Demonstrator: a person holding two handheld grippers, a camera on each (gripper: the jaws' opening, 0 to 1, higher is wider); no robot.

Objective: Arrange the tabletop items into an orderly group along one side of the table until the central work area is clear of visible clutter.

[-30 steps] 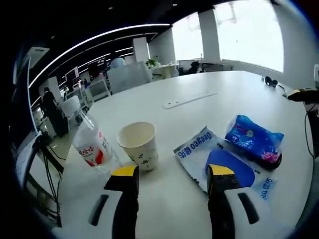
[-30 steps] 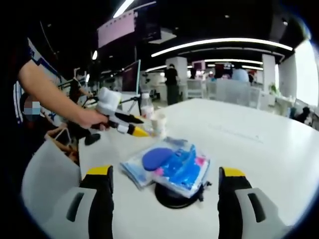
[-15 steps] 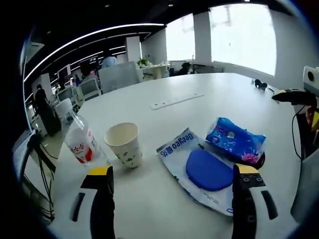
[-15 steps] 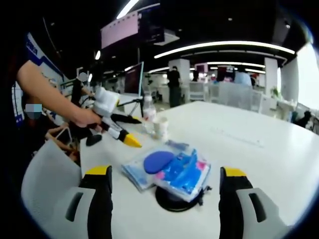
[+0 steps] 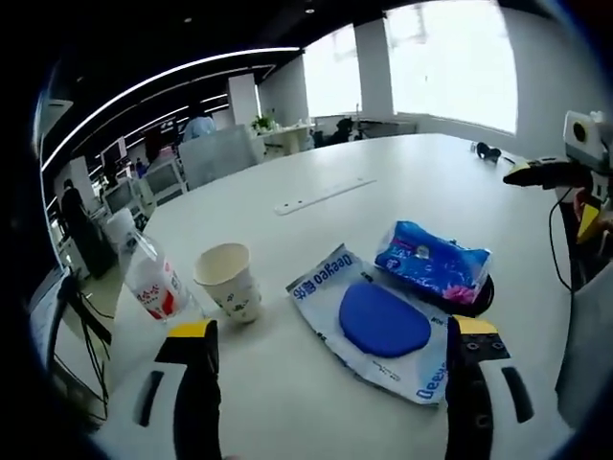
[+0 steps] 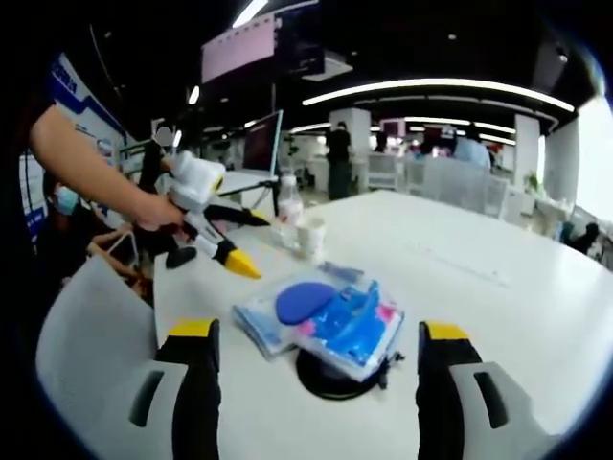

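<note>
On the white round table (image 5: 402, 182), my left gripper (image 5: 333, 331) is open wide with nothing between its jaws. Ahead of it stand a paper cup (image 5: 230, 280) and a tilted water bottle (image 5: 153, 283) with a red label. A white-and-blue wipes pack (image 5: 374, 321) with a blue oval lid lies to their right. A blue packet (image 5: 431, 261) rests on a black disc (image 5: 476, 295). My right gripper (image 6: 319, 331) is open, facing the blue packet (image 6: 359, 321), the disc (image 6: 330, 374) and the wipes pack (image 6: 283, 307). The cup (image 6: 309, 235) and bottle (image 6: 284, 206) stand beyond.
A person's hand (image 6: 153, 211) holds the left gripper (image 6: 239, 240) above the table's edge. A long white strip (image 5: 321, 195) lies mid-table, and a small black item (image 5: 484, 150) sits near the far edge. A grey chair back (image 6: 86, 335) stands close by. Office desks and people fill the background.
My left gripper has opened wider and pulled back from the cup, so the items look smaller and farther. The right gripper has barely moved.
</note>
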